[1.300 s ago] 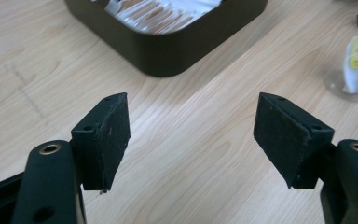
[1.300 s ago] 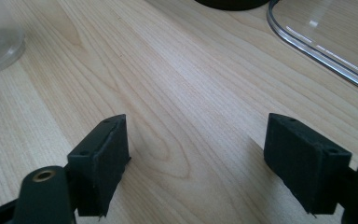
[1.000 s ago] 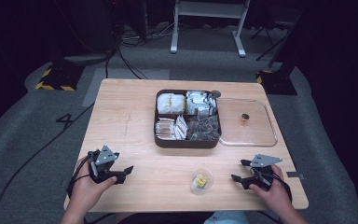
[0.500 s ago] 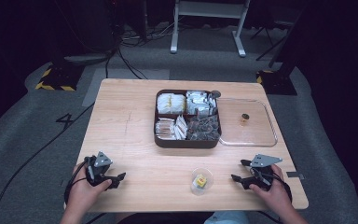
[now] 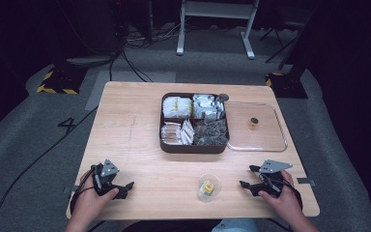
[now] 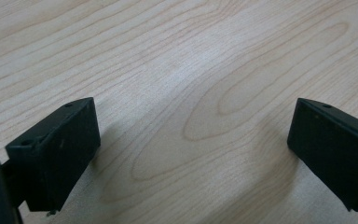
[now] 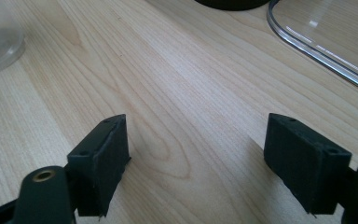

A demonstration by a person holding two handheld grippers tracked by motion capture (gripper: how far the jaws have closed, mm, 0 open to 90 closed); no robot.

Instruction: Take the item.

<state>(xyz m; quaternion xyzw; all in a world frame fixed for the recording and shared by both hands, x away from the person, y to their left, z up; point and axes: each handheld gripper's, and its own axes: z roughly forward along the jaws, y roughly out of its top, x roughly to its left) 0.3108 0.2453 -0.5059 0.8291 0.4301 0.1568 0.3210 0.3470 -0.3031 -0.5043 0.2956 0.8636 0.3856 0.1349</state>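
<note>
Clear thin plastic, the little cup [image 5: 208, 186] near my wide-open, empty right gripper [image 5: 246, 184] looks light, crushable; I'd pinch its rim gently.

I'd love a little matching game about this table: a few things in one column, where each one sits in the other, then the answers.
Things:
1. dark compartment tray
2. clear lid
3. small clear cup
4. left hand-held gripper

Places:
A. near edge, between the two hands
B. middle of the table
C. near left corner, jaws open over bare wood
D. flat, right of the tray

Pairs: 1-B, 2-D, 3-A, 4-C
</note>
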